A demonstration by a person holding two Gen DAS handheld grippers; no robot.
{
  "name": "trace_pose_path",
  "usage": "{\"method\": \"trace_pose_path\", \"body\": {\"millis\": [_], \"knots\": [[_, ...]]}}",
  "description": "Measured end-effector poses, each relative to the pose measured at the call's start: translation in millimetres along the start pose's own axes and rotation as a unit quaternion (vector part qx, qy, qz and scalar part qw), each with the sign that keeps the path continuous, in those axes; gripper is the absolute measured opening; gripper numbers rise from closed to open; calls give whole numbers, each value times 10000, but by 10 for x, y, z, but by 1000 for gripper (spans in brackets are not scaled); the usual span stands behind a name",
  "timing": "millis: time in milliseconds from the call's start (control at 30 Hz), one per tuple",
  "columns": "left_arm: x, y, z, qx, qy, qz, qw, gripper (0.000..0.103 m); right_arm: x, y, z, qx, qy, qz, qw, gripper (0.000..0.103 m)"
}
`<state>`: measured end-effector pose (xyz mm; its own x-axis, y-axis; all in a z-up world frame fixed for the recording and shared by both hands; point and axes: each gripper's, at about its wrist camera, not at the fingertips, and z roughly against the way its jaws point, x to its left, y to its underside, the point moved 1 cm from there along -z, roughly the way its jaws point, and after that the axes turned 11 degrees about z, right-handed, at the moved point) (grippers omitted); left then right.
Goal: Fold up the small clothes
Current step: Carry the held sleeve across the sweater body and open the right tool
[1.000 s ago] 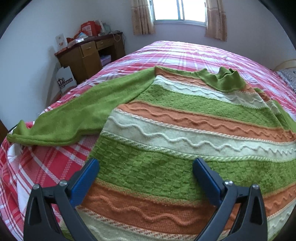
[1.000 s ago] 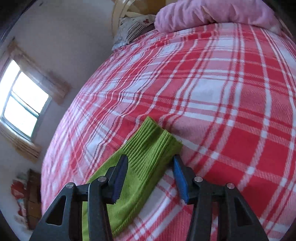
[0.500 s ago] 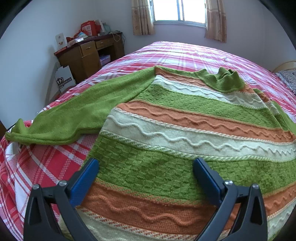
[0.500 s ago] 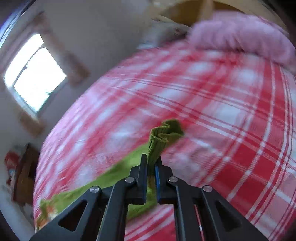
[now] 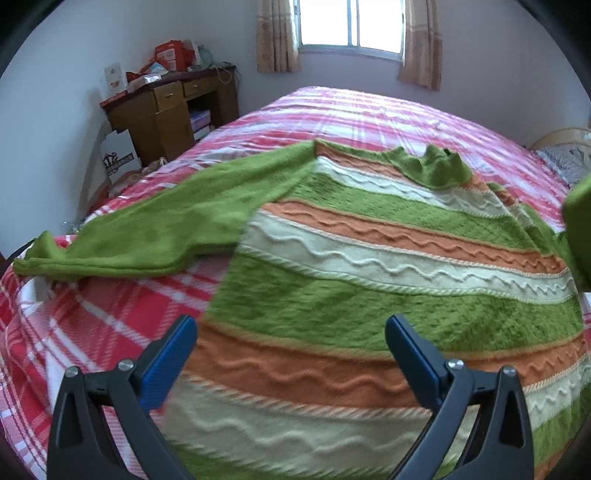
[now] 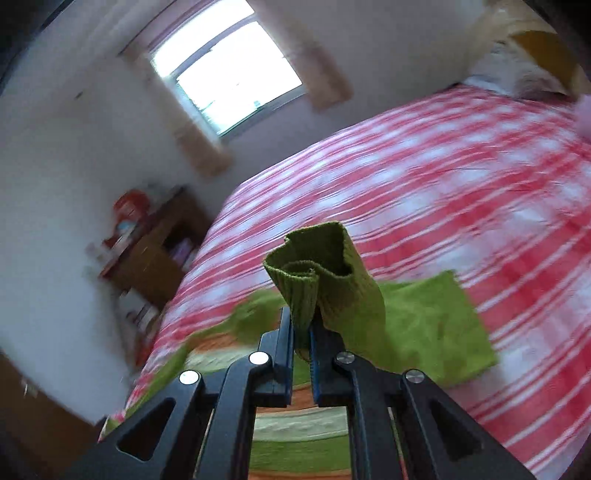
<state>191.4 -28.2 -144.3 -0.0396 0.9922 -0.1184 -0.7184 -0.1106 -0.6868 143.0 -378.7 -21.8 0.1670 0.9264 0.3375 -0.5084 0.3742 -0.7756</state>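
Note:
A knitted sweater (image 5: 369, 258) with green, orange and cream stripes lies flat on the bed. One green sleeve (image 5: 147, 236) stretches out to the left. My left gripper (image 5: 291, 343) hovers open over the sweater's lower part, with nothing between its blue pads. The other sleeve is lifted into the air, seen as a green patch (image 5: 580, 221) at the right edge of the left wrist view. My right gripper (image 6: 302, 332) is shut on that sleeve's ribbed green cuff (image 6: 321, 266), which stands up above the jaws, the sleeve trailing behind it over the sweater.
The bed carries a red, pink and white plaid cover (image 5: 92, 317). A wooden desk (image 5: 166, 110) with clutter on top stands at the left wall, with a white bag (image 5: 120, 157) beside it. A window (image 5: 347, 26) with curtains is at the back. Pillows (image 6: 517, 74) lie at the bed's head.
The right gripper closed on the green cuff, lifted it off the bed and swung it over towards the sweater's body while rolling. The left gripper drifted slightly and stayed open.

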Motion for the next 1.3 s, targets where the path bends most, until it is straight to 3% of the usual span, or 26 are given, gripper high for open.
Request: {"method": "trace_pose_path", "body": {"millis": [333,600,833,900,933,1033,1167,1267,1300], "knots": [[546,-125,-59,23,-48,637,9980,103,1223,524,-1035,764,-738,676,9920,7],[646,-138,-82,-57,-69,575,9983,103,1736,968,-1752,1373,-1023,836,9817,7],[639,-161,-144,-63,-81,496,9987,103,1956,1194,-2043,1619,-1081,1134,9743,9],[634,-159,-167,-25,-80,495,9987,103,1950,1243,-2115,1759,-1274,1172,9691,13],[629,-159,-169,-15,-75,496,9987,103,1951,1288,-2169,1967,-1438,1192,9625,28],[570,-192,-125,-71,-44,444,9990,103,1887,1237,-2086,2083,-2078,879,9517,56],[386,-299,-11,-293,41,205,9994,103,1638,981,-1732,1585,-2134,856,9602,56],[196,-433,61,-503,117,16,9987,103,1110,736,-1424,1135,-1780,776,9744,56],[120,-501,54,-545,118,0,9984,103,814,631,-1319,1004,-1477,765,9809,56]]}}
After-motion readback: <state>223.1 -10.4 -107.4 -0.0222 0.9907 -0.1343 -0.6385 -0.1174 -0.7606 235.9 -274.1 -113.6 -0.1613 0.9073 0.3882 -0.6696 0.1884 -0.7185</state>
